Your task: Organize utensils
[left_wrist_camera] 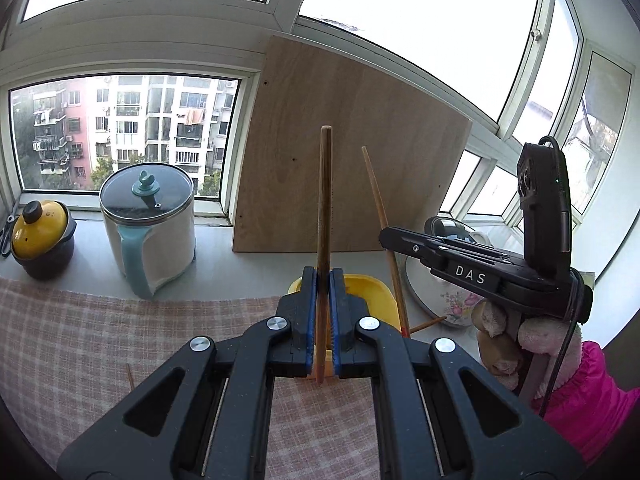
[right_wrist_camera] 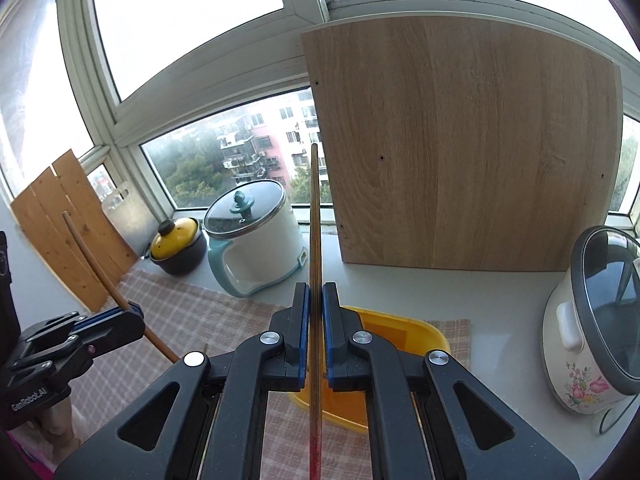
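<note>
My left gripper [left_wrist_camera: 323,276] is shut on a brown wooden chopstick [left_wrist_camera: 325,200] that stands upright between its blue pads. Below it lies a yellow tray [left_wrist_camera: 372,292] on the checked cloth [left_wrist_camera: 100,340]. On the right of this view my right gripper [left_wrist_camera: 386,236] grips a second chopstick [left_wrist_camera: 374,188], tilted left. In the right wrist view the right gripper [right_wrist_camera: 316,290] is shut on that chopstick [right_wrist_camera: 314,220], whose lower end is red, above the yellow tray [right_wrist_camera: 416,332]. The left gripper [right_wrist_camera: 134,312] shows at the left with its chopstick [right_wrist_camera: 86,252]. A loose stick [left_wrist_camera: 129,376] lies on the cloth.
A white and teal pot with a glass lid [left_wrist_camera: 148,216] and a yellow-lidded dark pot [left_wrist_camera: 40,236] stand on the sill. A large wooden board [left_wrist_camera: 352,148] leans on the window. A flowered rice cooker [right_wrist_camera: 592,320] stands at the right. A pink sleeve [left_wrist_camera: 588,380] shows behind the right gripper.
</note>
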The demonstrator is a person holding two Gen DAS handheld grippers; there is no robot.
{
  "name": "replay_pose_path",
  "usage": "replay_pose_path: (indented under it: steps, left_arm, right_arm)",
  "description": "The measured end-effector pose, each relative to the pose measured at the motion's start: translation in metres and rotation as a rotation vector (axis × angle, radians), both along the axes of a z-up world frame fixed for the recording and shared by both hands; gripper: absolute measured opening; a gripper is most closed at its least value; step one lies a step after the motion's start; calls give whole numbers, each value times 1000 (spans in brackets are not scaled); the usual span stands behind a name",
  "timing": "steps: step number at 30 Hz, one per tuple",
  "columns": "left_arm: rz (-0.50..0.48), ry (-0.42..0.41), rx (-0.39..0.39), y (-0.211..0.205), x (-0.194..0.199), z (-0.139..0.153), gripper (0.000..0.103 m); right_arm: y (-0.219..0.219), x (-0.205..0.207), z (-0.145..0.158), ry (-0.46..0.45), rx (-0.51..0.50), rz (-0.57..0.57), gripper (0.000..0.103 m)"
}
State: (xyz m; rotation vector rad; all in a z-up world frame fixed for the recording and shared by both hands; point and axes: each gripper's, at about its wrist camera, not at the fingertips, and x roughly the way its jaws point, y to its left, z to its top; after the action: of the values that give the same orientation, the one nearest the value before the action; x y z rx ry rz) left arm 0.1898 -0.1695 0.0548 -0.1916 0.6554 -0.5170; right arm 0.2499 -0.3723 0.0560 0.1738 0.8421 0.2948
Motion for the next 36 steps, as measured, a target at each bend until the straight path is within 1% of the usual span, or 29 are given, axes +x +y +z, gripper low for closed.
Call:
replay_pose_path:
  steps: [4,12,15,22,28,36]
  left_arm:
    - [15,-4,1,-12,11,3,4]
    - [45,13,19,-33,29,-7,4]
    - [51,30,12,-35,33,-10,4]
    - [60,20,-5,-41,37,-4,4]
    - [76,12,-3,-45,44,-1,4]
    - [81,35,33,-56,50,-15,4]
  right_arm:
    - [-10,14,-1,-11,-12,12,5]
    - [-22,37,-14,-1,-10,44,5]
    - [-26,42,-19,13,-5,49,5]
    - [-34,49,-22,19,11,58,5]
    - [-45,54,-25,22,31,48,5]
    - [-49,57,-42,26,50,55,5]
